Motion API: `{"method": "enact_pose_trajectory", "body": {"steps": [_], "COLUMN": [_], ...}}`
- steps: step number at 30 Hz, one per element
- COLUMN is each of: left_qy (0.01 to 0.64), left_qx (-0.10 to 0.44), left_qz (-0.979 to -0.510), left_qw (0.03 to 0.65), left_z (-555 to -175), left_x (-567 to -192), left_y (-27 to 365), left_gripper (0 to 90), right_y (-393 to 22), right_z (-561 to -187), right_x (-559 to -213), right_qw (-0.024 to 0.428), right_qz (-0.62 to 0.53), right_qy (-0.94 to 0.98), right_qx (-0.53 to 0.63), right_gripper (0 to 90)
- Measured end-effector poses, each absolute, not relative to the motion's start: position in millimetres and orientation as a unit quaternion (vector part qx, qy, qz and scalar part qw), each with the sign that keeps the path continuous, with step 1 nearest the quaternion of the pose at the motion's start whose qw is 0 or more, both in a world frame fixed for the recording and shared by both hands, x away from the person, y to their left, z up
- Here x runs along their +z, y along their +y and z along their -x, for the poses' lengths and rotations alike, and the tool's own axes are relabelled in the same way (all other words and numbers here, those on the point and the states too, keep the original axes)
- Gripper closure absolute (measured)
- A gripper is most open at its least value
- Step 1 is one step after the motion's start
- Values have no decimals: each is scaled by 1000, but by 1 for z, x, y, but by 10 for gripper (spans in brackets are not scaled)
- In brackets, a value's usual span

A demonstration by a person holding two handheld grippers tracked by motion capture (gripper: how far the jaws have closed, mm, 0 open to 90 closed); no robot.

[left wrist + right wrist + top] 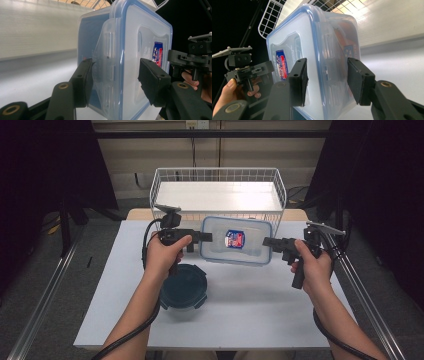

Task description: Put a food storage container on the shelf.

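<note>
At the centre of the high view, a clear lidded container (236,240) with a blue seal is carried between the left gripper (204,237) and right gripper (267,241), just in front of the wire basket (218,187). Each gripper's fingers (83,82) straddle one short end, pinching lid and base together, though contact looks light. A round dark container (183,286) sits on the bench (260,310), lower left of centre. Probably the box goes into the basket: keep both ends level, squeeze evenly, clear the near rim.
</note>
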State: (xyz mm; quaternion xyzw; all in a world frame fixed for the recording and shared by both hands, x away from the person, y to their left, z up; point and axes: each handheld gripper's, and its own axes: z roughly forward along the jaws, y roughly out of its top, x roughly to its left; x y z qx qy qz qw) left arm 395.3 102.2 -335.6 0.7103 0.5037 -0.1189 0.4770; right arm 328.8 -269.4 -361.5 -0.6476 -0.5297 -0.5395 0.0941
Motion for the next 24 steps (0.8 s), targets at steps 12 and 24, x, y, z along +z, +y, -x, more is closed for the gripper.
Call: {"method": "enact_pose_trajectory", "body": {"steps": [12, 24], "left_qy": [502, 503], "left_qx": [-123, -119], "left_qz": [-704, -695], "left_qw": [486, 500], "left_z": [-395, -397], "left_x": [-327, -315], "left_y": [109, 119], "left_gripper": [469, 478], "right_y": [-264, -257], "right_z": [-332, -338], "right_x": [-350, -337], "right_qw": [90, 86], "right_qz": [644, 637], "right_qy": [-528, -530], "right_qx": [-546, -553], "right_gripper": [525, 526]}}
